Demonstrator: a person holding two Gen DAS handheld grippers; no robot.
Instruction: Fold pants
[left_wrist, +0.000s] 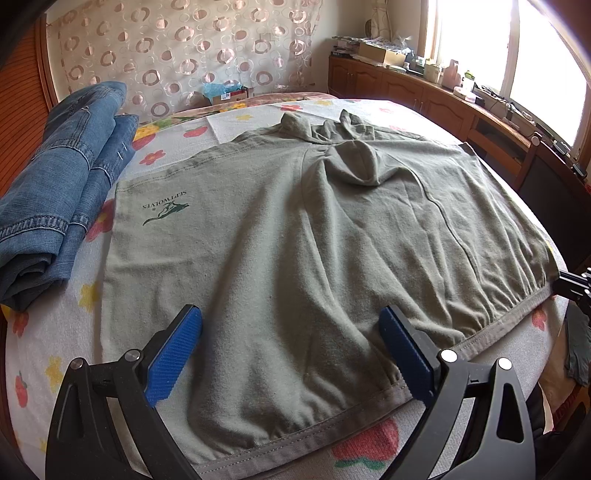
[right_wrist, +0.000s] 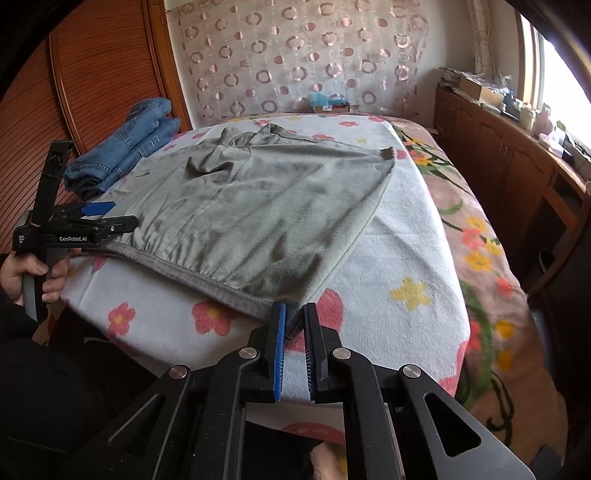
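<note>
Nearest, the right gripper (right_wrist: 294, 325) was clamped on the waistband corner of the grey-green shorts (right_wrist: 258, 218), while the left gripper (left_wrist: 291, 350) hung with jaws wide apart over the waistband's other end. The shorts lay flat on the flowered bedspread (right_wrist: 406, 295), folded jeans (left_wrist: 62, 192) beyond. This looked like the grasping step; next the left claw would need to close on the waistband before any fold.

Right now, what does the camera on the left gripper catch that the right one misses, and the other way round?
Only the left wrist view shows the green logo on the grey-green pants and the left gripper open over the waistband. Only the right wrist view shows the hand holding that tool, and the right gripper closed on the waistband corner. Both show the pants, folded jeans and the flowered bed cover.
</note>
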